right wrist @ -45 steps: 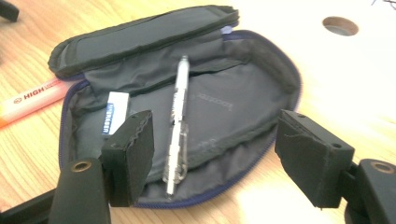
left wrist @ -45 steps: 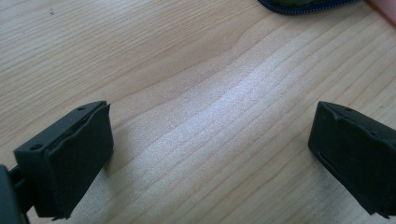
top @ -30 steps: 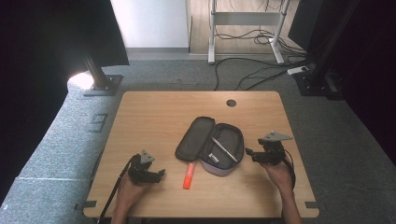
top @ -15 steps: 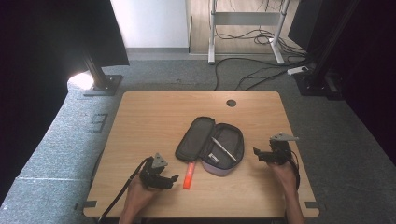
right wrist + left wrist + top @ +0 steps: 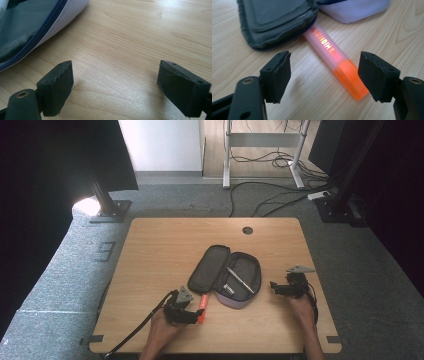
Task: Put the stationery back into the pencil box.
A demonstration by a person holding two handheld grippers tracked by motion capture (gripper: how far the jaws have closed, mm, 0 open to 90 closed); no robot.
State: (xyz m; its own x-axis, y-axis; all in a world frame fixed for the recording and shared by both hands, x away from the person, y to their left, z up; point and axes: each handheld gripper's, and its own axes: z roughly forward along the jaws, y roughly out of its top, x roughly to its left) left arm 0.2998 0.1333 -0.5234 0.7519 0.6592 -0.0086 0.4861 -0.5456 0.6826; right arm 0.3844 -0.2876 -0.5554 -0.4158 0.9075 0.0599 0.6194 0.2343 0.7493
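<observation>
High view: a person's two hands come in from the near edge of a wooden surface (image 5: 165, 245), each holding a gripper. The left gripper (image 5: 192, 316) sits low at the near left, right beside an orange highlighter (image 5: 202, 306) that lies on the wood with its far end at the edge of an open pencil case (image 5: 226, 276). The case lies unzipped near the middle of the surface, its dark lid folded out to the left, and a silver pen (image 5: 240, 279) rests inside the other half. The right gripper (image 5: 273, 286) hovers just beside the case's right end, pointing toward it.

In the left gripper view, the highlighter (image 5: 334, 56) runs diagonally between the two black fingers (image 5: 278, 75). Its orange cap is close to the right-hand pad, but neither pad presses on it. These fingers have just been closing and stand apart, holding nothing. The highlighter's far end tucks under the grey rim of the case (image 5: 277, 22).

In the right gripper view, the fingers (image 5: 58, 86) are spread wide over bare wood, gripping nothing, and have just been opening. The case's pale wall and blue zip (image 5: 37, 37) lie at the upper left, apart from the pads.
</observation>
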